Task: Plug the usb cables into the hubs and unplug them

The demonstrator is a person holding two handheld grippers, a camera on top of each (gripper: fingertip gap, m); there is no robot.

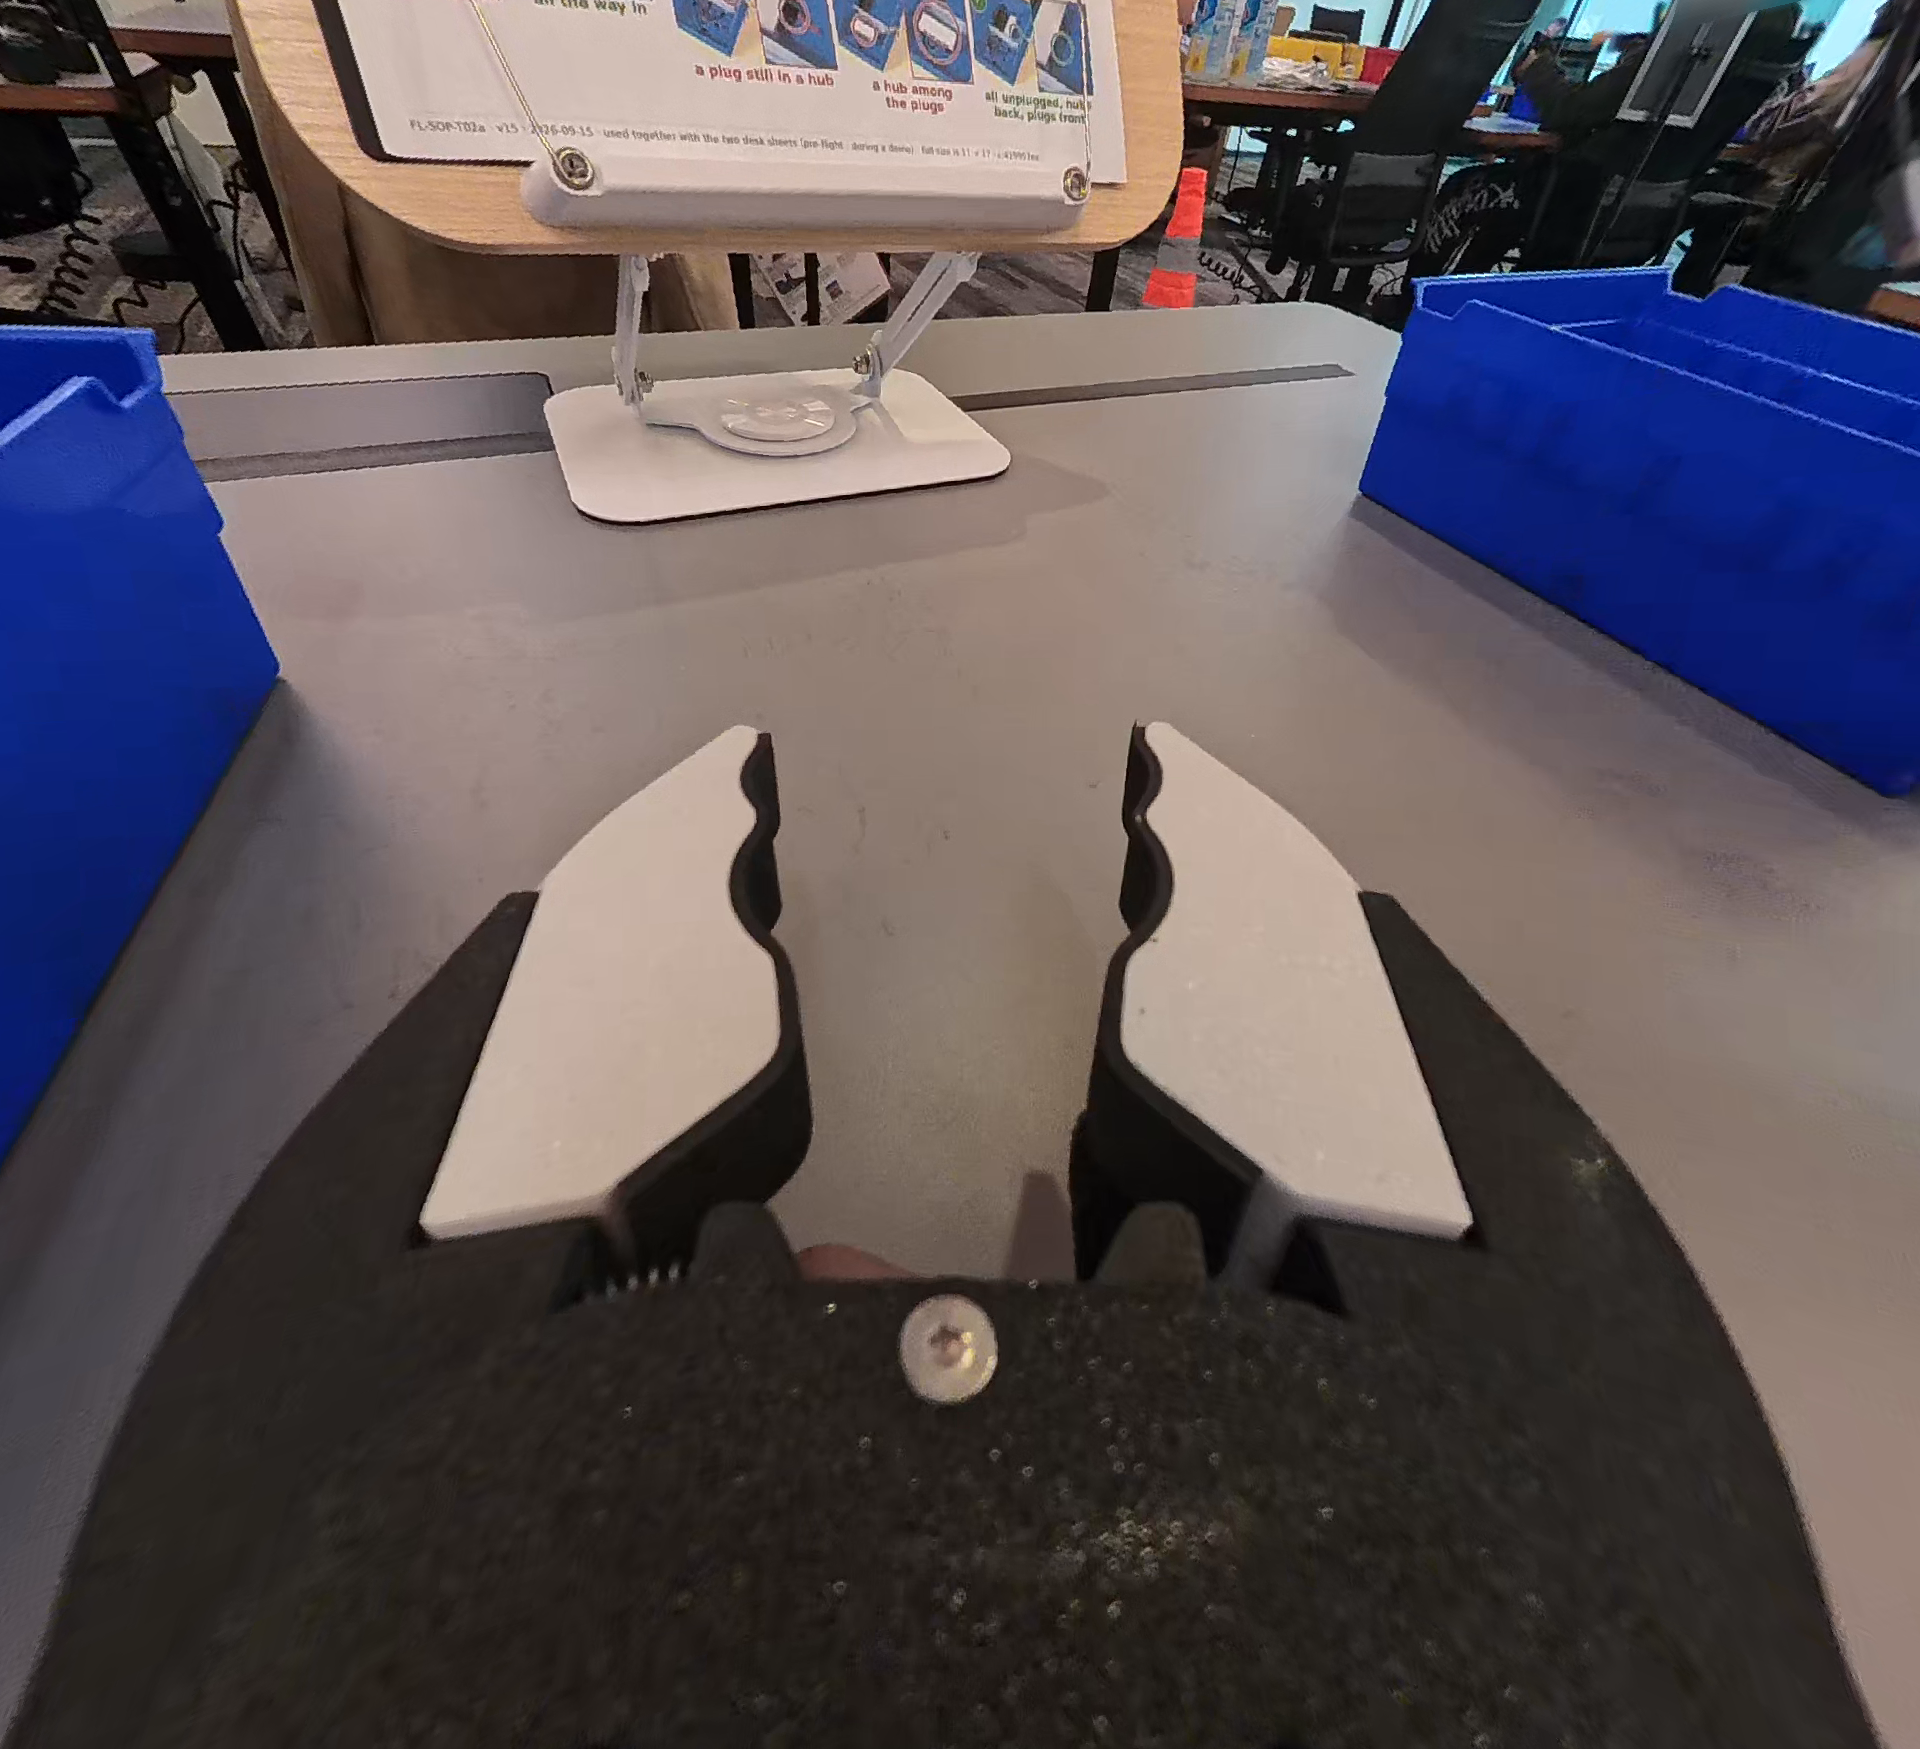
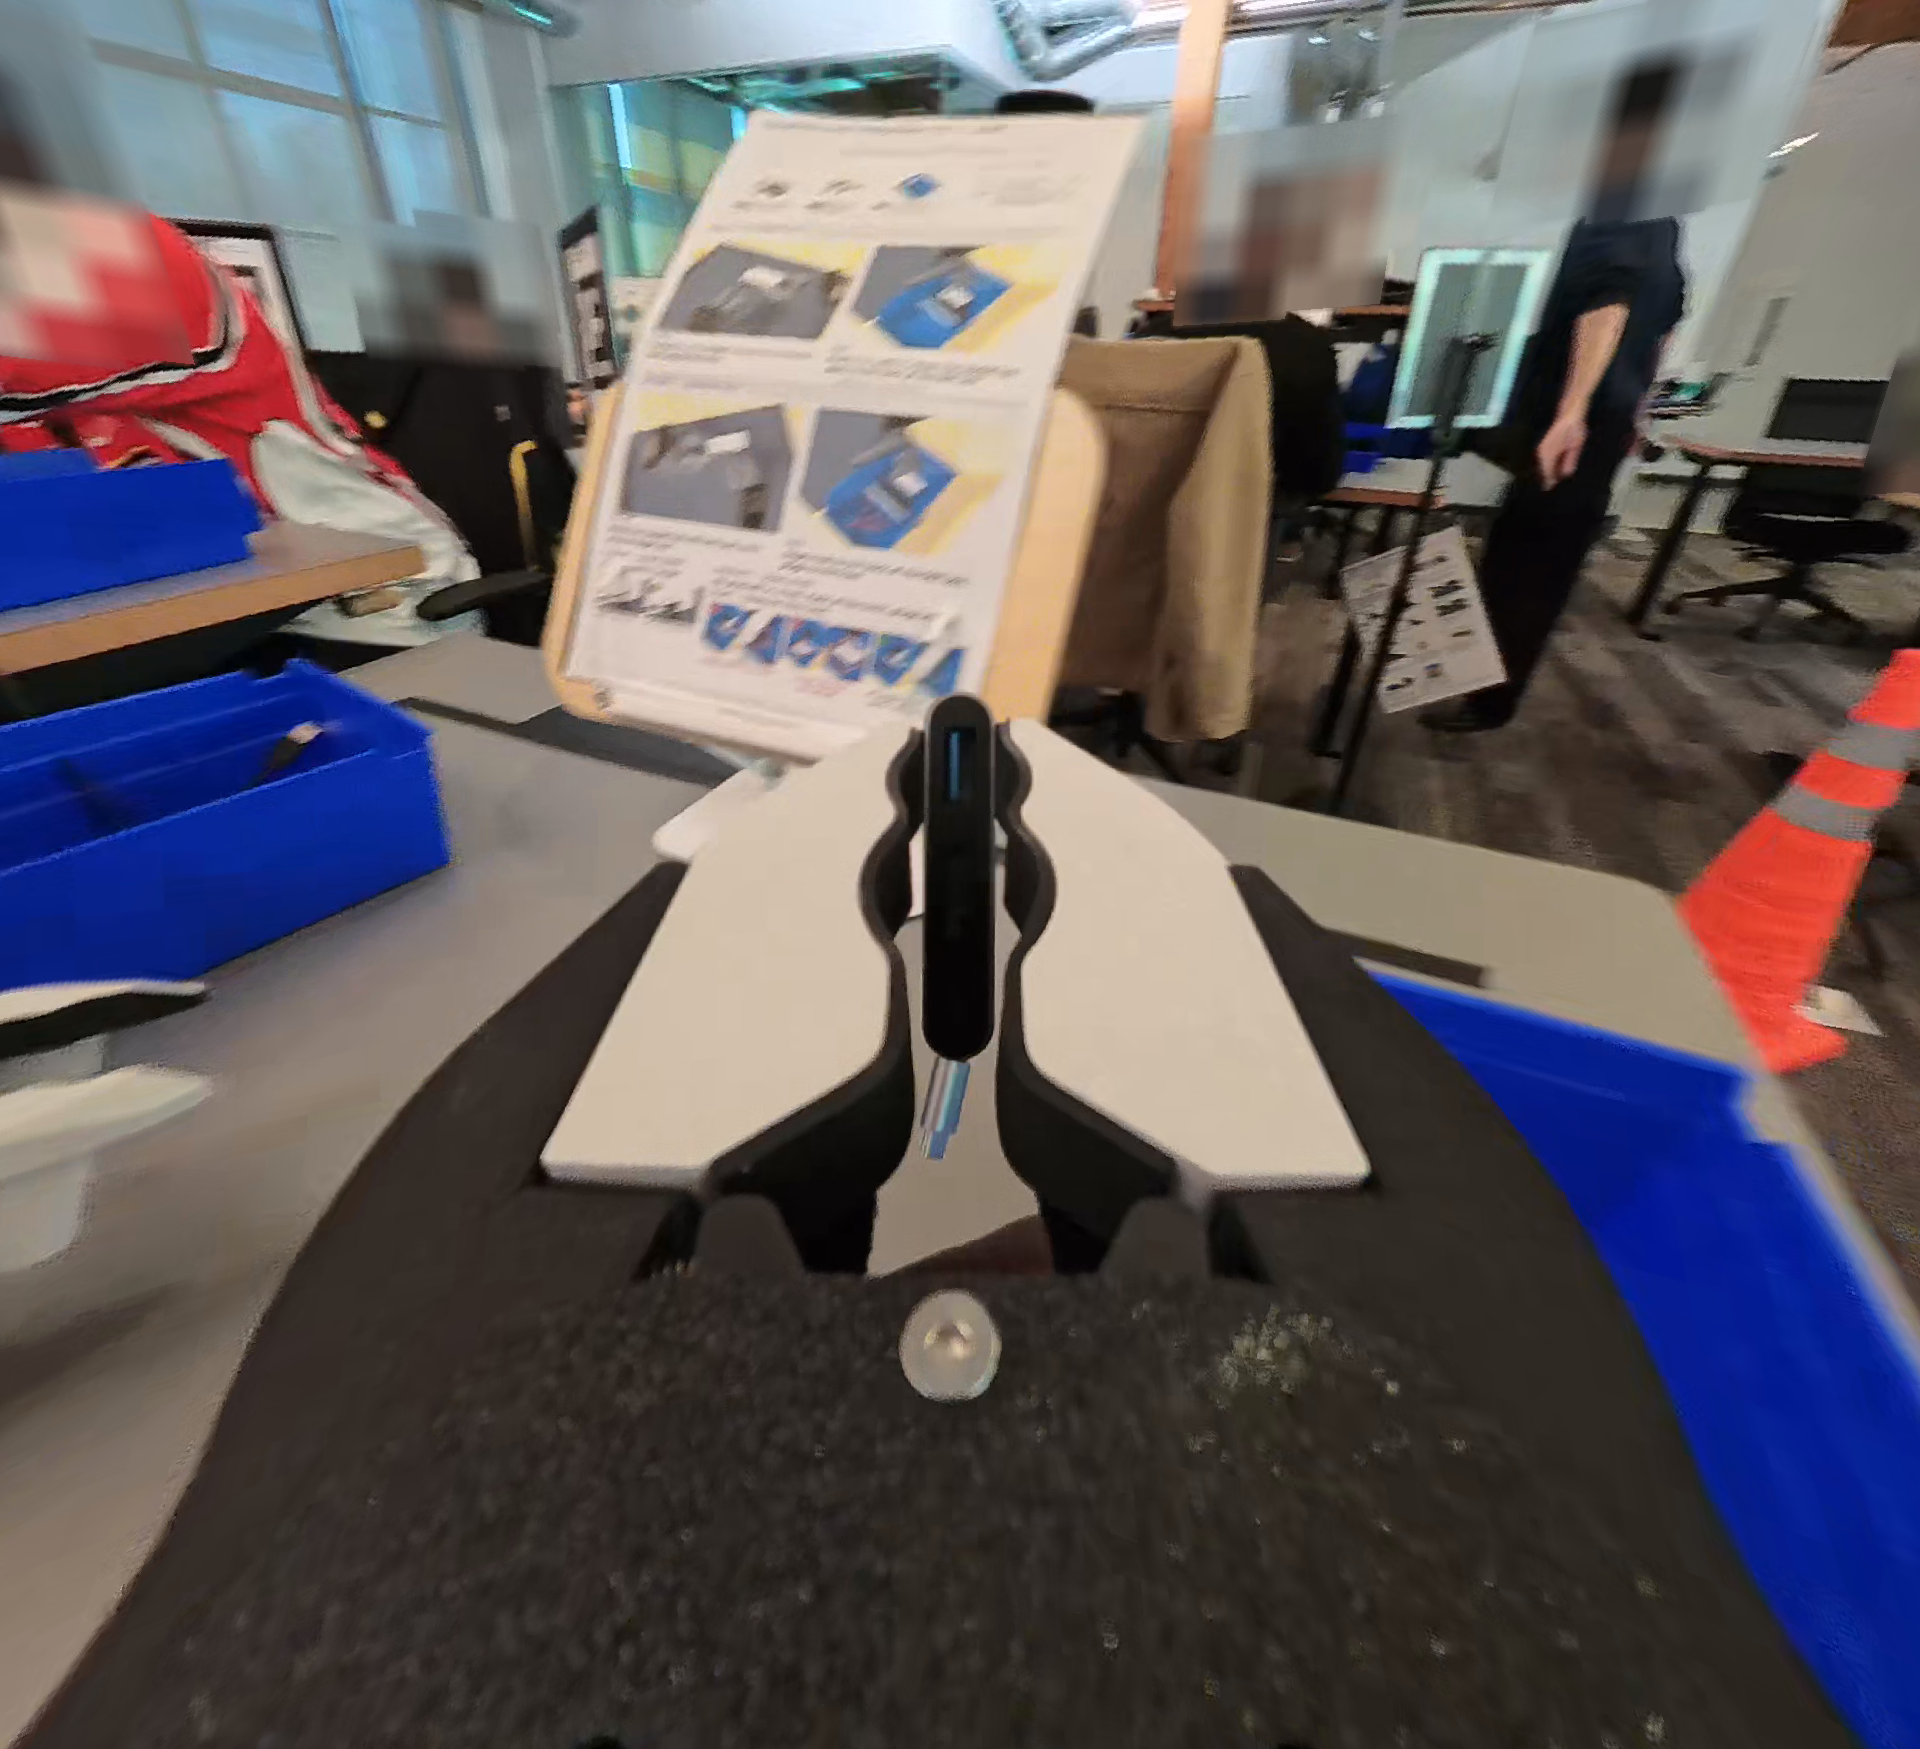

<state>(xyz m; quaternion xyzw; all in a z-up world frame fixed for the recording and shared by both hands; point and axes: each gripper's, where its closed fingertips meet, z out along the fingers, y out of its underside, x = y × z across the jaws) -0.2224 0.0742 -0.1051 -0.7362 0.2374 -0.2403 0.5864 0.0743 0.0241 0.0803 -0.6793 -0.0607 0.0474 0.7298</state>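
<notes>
Keeping the hub point(image 2: 961, 878) clamped squarely with its blue port facing forward seems the thing to mind here, so a plug can go in straight; the right gripper point(image 2: 961, 764) is pinching it edge-on at frame centre, jaws nearly closed. The left gripper point(image 1: 951, 754) is hovering wide apart and empty over the grey table point(image 1: 935, 619) (a cable point(image 2: 286, 749) is lying in the blue bin point(image 2: 218, 826) at middle left).

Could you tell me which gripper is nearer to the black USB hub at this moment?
Right. The right gripper is shut on the hub, which stands edge-on between its fingers. The left gripper is open over bare table, with no hub in its view.
</notes>
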